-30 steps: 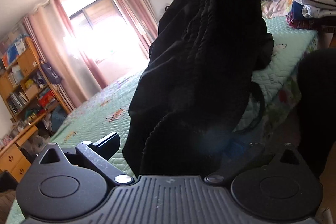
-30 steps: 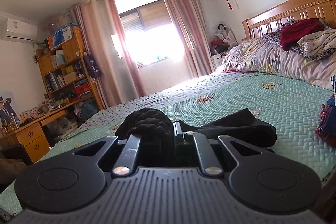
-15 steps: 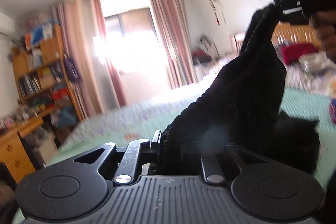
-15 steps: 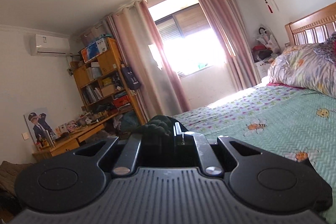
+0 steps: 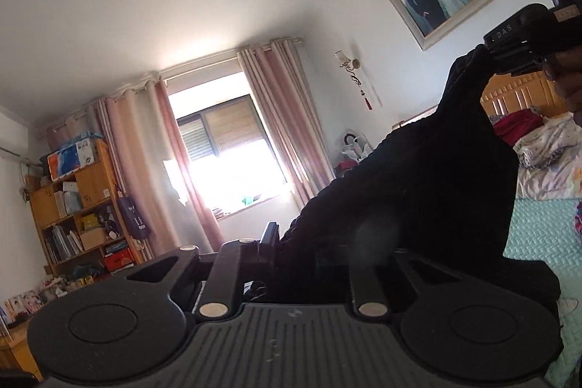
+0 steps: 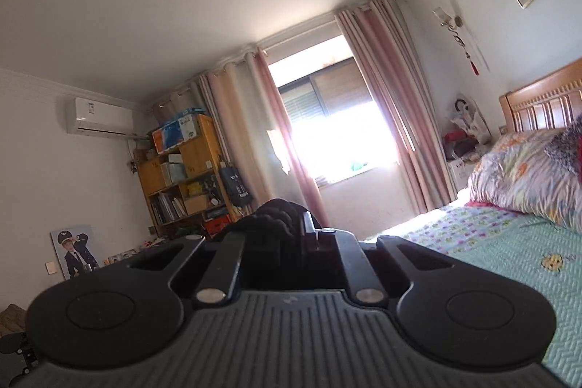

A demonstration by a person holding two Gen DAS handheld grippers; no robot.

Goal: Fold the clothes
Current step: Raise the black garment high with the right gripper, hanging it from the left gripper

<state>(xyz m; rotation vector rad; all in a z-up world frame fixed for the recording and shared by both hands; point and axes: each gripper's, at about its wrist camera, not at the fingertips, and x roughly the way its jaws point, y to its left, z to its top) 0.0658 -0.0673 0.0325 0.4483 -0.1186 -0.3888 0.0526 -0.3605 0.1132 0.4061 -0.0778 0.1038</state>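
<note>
Black knit garment up off the bed, strung between both tools. Left gripper easing open a touch, cloth still bunched between its jaws; right gripper clamped tight on the far corner. Long axis climbing from left up to right; slack hanging below.

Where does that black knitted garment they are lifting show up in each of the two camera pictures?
Left wrist view: black garment fills the lower right, stretched from this gripper up to the right gripper.
Right wrist view: only a bunched edge, low centre between the fingers.
Shared landmark: the bright window.
</note>
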